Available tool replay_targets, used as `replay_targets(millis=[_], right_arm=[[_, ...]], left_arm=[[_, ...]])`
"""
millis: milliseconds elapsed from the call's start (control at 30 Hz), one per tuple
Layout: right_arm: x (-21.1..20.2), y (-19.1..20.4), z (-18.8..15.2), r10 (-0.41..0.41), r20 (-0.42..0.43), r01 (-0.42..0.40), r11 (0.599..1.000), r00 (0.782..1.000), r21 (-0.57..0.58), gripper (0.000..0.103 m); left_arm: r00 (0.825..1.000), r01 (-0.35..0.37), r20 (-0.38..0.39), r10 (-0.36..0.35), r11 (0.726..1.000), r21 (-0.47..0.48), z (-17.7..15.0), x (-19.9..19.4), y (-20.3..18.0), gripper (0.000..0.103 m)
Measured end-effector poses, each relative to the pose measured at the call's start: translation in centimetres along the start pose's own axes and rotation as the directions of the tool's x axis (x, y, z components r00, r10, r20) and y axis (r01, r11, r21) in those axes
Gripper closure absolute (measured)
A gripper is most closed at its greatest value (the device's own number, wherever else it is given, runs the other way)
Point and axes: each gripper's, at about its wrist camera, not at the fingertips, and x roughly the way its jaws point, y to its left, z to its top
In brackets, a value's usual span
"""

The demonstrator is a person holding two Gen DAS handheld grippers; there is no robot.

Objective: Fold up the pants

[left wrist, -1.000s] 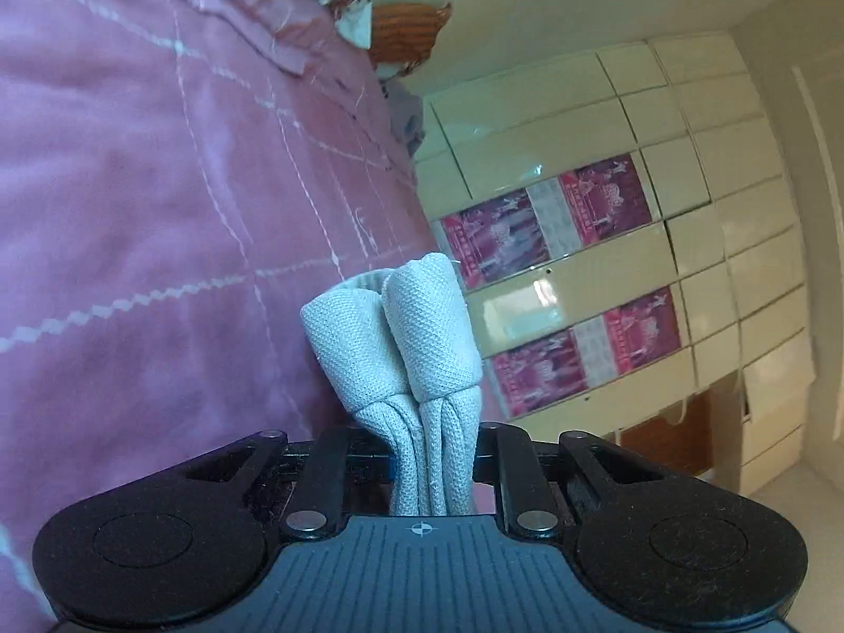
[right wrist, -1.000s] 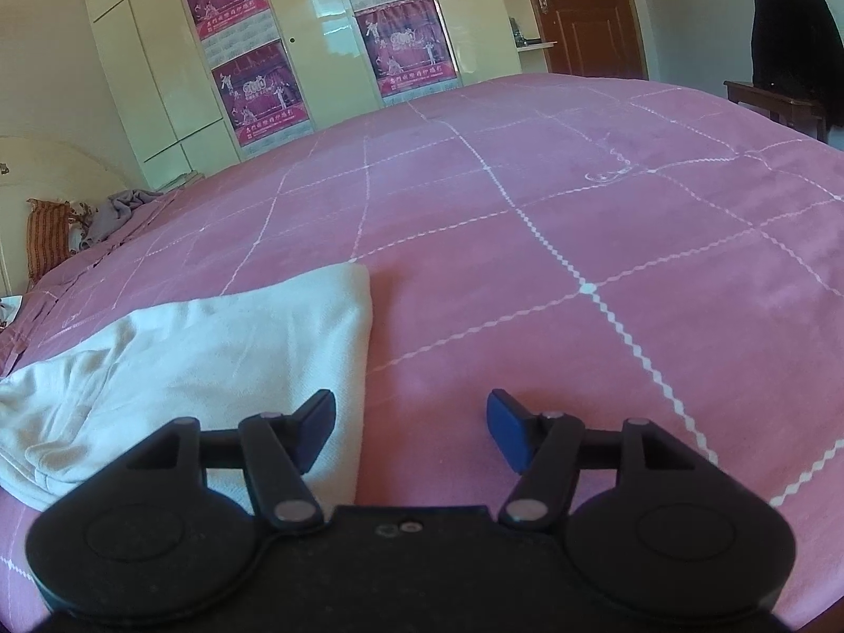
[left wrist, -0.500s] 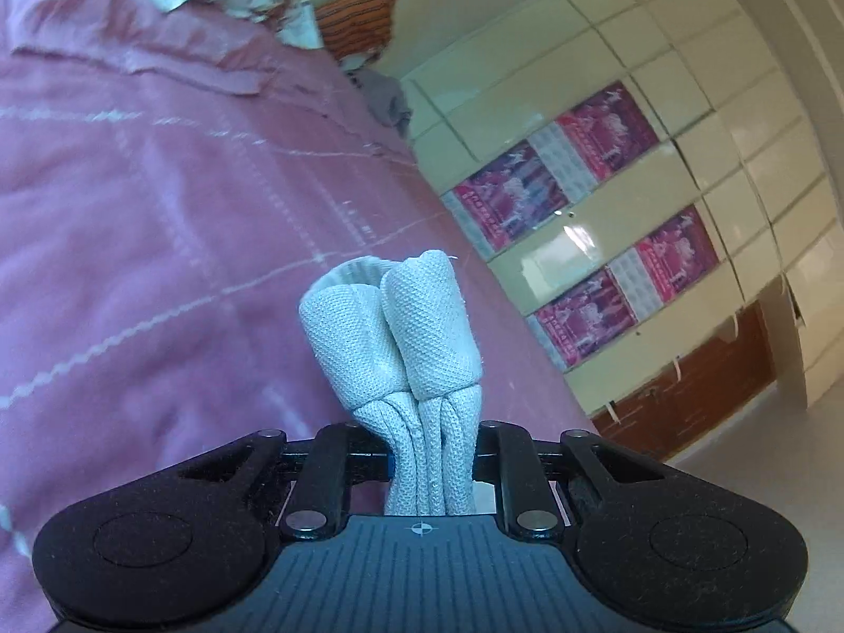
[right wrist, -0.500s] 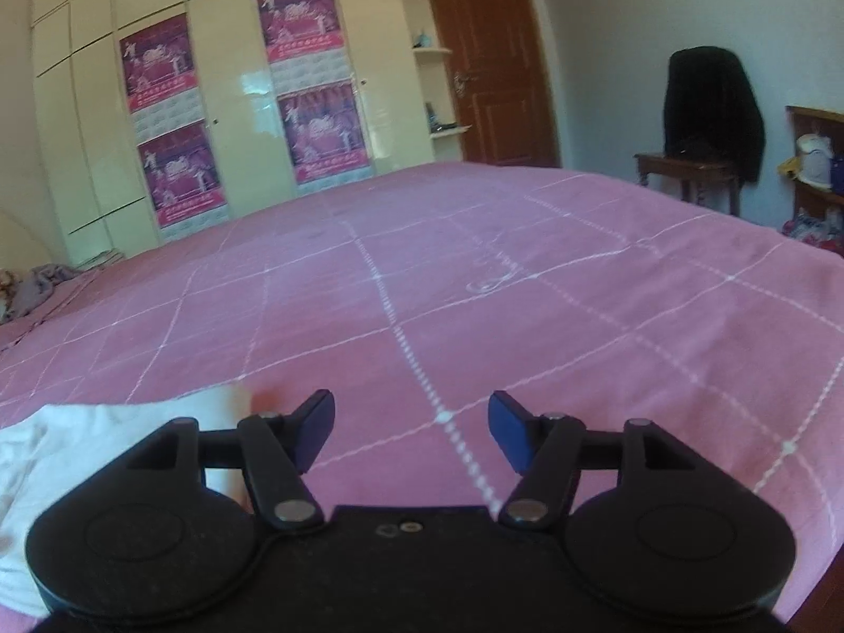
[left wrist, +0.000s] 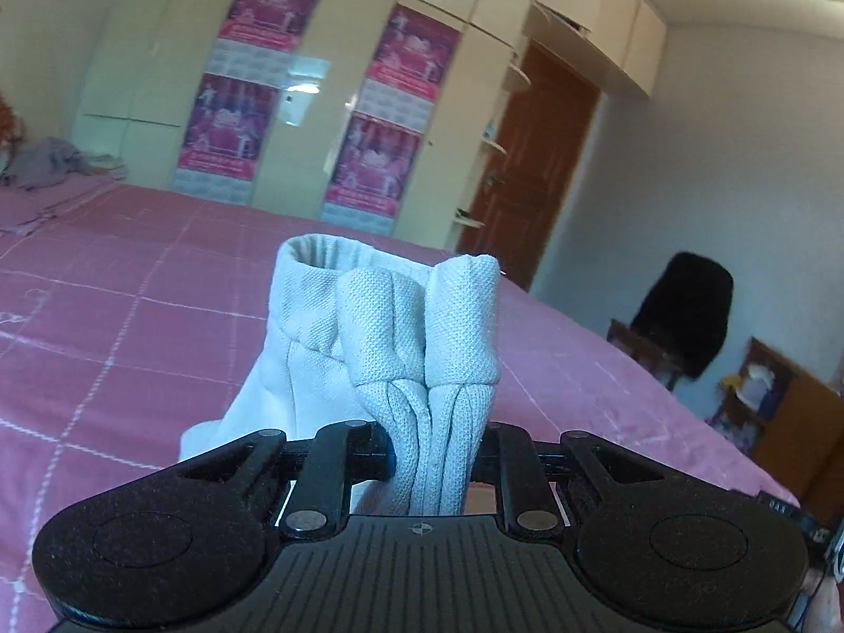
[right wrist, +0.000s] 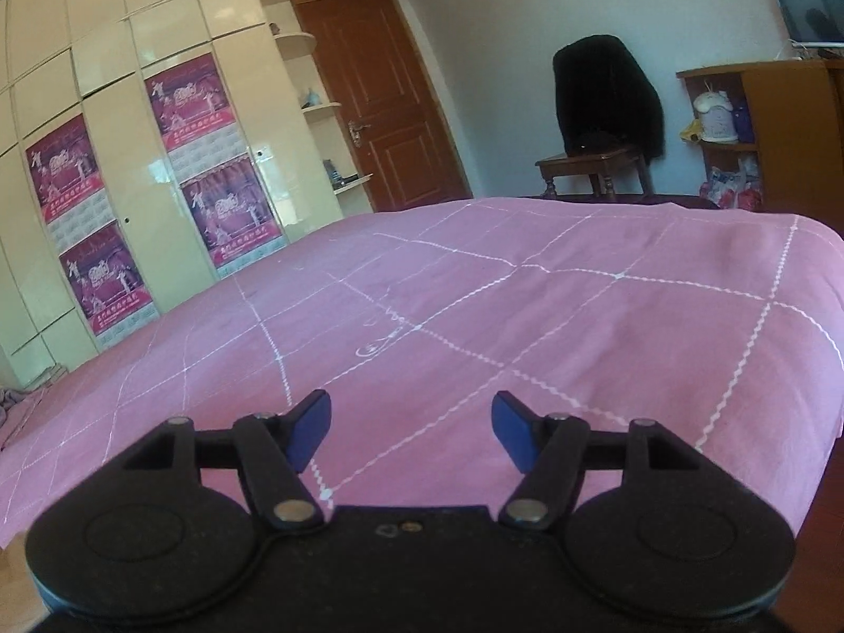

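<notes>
A: What takes up most of the room?

B: The bed [right wrist: 527, 306], under a pink cover crossed with white stitched lines. It fills the lower half of both views. Behind it runs a cream wardrobe [right wrist: 105, 121] with four pink posters [right wrist: 187, 103] stuck on its doors, and next to that a brown door [right wrist: 380, 89].

A: And on the far side?

B: A chair [right wrist: 596, 163] with a black coat [right wrist: 606, 89] draped over its back, then a wooden shelf [right wrist: 780, 132] holding small bits too blurred to name. At the left edge of the left view a grey bundle of clothes [left wrist: 47, 161] lies on the cover.

A: Where are the pants?

B: The pants [left wrist: 390, 337] are pale grey-white, and a gathered edge of them is bunched up in the left gripper [left wrist: 435, 453]. Its jaws are squeezed narrow on the folds, which stand up in front of the camera. More cloth hangs down on the left side, above the pink cover.

A: The other hand?

B: The right gripper [right wrist: 410, 430] has its jaws wide apart with nothing between the blue pads [right wrist: 311, 424]. It hangs over bare cover, and no pants show in that view.
</notes>
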Motion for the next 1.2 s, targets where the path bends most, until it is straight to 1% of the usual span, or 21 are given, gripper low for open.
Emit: replay_targets(millis=[67,100,200,300,367,433,533,633,733,800,833,867,900,933,967,1033,1067,1100,1133,1167,1200], right_arm=[[0.5,-1.2,0.0,0.005,-0.030,-0.003,0.998,1.000,0.068,0.036],[0.7,-1.6,-0.1,0.003,-0.037,0.001,0.996,0.999,0.091,0.036],[0.8,-1.9,-0.4,0.008,-0.040,-0.004,0.994,0.999,0.107,0.034],[0.8,-1.8,-0.5,0.015,-0.042,-0.011,0.995,0.999,0.103,0.034],[0.8,-1.9,-0.6,0.013,-0.043,-0.009,0.994,0.999,0.113,0.034],[0.8,-2.0,-0.6,0.002,-0.038,0.002,0.993,0.999,0.117,0.034],[0.8,-2.1,-0.5,-0.018,-0.034,0.021,0.993,0.999,0.113,0.034],[0.8,-2.2,-0.4,-0.059,-0.014,0.060,0.992,0.998,0.115,0.034],[0.6,-2.2,-0.3,-0.118,0.015,0.116,0.987,0.993,0.109,0.034],[0.6,-2.3,-0.4,-0.139,0.023,0.136,0.985,0.990,0.108,0.034],[0.7,-2.3,-0.5,-0.140,0.018,0.137,0.985,0.990,0.109,0.034],[0.8,-2.3,-0.5,-0.140,0.014,0.138,0.985,0.990,0.107,0.034],[0.9,-2.2,-0.6,-0.144,0.012,0.142,0.985,0.990,0.101,0.034],[0.9,-2.1,-0.7,-0.146,0.010,0.144,0.985,0.989,0.094,0.034],[0.9,-1.9,-0.7,-0.144,0.009,0.142,0.986,0.990,0.090,0.034],[0.9,-1.8,-0.8,-0.144,0.009,0.142,0.986,0.990,0.086,0.032],[1.0,-1.8,-0.8,-0.142,0.006,0.141,0.986,0.990,0.088,0.032],[0.9,-2.0,-0.8,-0.139,0.004,0.138,0.986,0.990,0.095,0.032],[0.9,-2.1,-0.8,-0.137,0.004,0.136,0.985,0.991,0.102,0.032],[1.0,-2.3,-0.7,-0.137,0.004,0.135,0.985,0.991,0.110,0.032],[1.0,-2.5,-0.6,-0.136,0.004,0.134,0.984,0.991,0.118,0.032]], left_arm=[[0.999,0.035,-0.036,-0.035,0.999,0.011,-0.4,1.4,-2.1,0.086],[0.998,0.044,-0.056,-0.042,0.999,0.032,-0.7,2.1,-3.2,0.086],[0.990,0.069,-0.130,-0.053,0.990,0.123,-2.0,3.7,-6.6,0.085],[0.978,0.089,-0.204,-0.044,0.972,0.215,-3.1,5.0,-9.4,0.085],[0.969,0.089,-0.246,-0.018,0.955,0.282,-4.2,5.4,-11.0,0.085],[0.962,0.090,-0.274,0.002,0.943,0.321,-4.9,5.7,-11.8,0.085],[0.955,0.091,-0.297,0.018,0.932,0.351,-5.7,5.7,-13.3,0.085],[0.956,0.089,-0.293,0.031,0.918,0.386,-6.3,5.4,-14.2,0.085],[0.957,0.094,-0.290,0.031,0.908,0.408,-6.6,5.0,-14.8,0.085],[0.951,0.100,-0.307,0.044,0.894,0.437,-6.9,5.3,-15.5,0.085],[0.943,0.108,-0.327,0.051,0.886,0.450,-7.0,5.7,-15.8,0.081],[0.932,0.135,-0.360,0.043,0.881,0.453,-7.2,6.0,-16.3,0.069],[0.919,0.171,-0.394,0.021,0.878,0.447,-7.5,6.1,-16.5,0.061],[0.907,0.208,-0.421,-0.003,0.871,0.444,-7.7,6.0,-16.8,0.040],[0.900,0.241,-0.435,-0.027,0.862,0.446,-7.9,5.8,-17.5,0.027],[0.904,0.261,-0.424,-0.050,0.851,0.456,-7.9,5.4,-18.6,0.022],[0.908,0.263,-0.413,-0.065,0.857,0.444,-7.7,5.2,-18.7,0.022],[0.915,0.266,-0.391,-0.096,0.873,0.409,-7.3,4.7,-18.5,0.022],[0.925,0.266,-0.357,-0.133,0.897,0.354,-6.5,4.0,-18.0,0.022],[0.938,0.254,-0.309,-0.160,0.922,0.293,-5.5,3.0,-16.9,0.022],[0.954,0.223,-0.255,-0.158,0.943,0.248,-4.7,1.9,-15.8,0.022]])
